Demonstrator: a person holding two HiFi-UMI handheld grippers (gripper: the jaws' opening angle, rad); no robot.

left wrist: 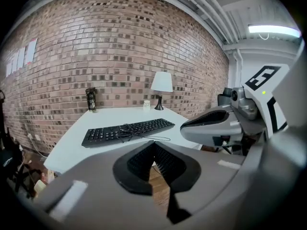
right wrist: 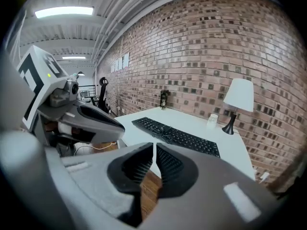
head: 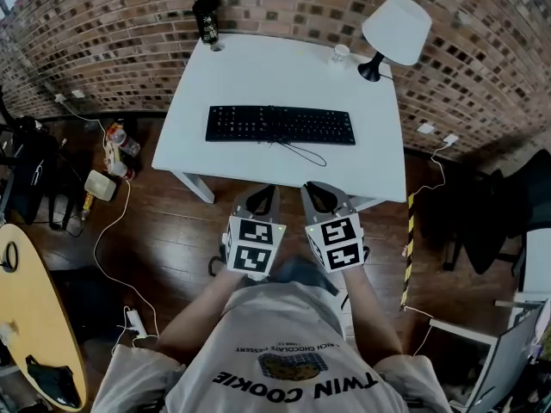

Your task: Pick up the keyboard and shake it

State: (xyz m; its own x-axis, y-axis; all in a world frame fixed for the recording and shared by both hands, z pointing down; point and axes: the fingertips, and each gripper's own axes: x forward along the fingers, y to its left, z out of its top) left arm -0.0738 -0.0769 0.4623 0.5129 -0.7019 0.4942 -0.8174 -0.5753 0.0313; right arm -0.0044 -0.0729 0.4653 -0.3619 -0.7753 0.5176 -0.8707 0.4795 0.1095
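The person holds both grippers side by side over the wood floor (head: 176,231), just short of the near edge of the table (head: 284,67). The left gripper (head: 263,191) has its jaws pressed together on nothing. The right gripper (head: 315,189) is closed and empty too, as each gripper view shows. The keyboard (head: 280,125) lies flat mid-table, untouched, its cable (head: 303,152) looped toward the near edge. Along the far edge stand a dark can (head: 206,19) at left, and a small cup (head: 341,54) and a lamp (head: 396,29) at right. Only the head view shows bottles (head: 121,141) on the floor left of the table. Only the gripper views show the ceiling lights (left wrist: 273,30).
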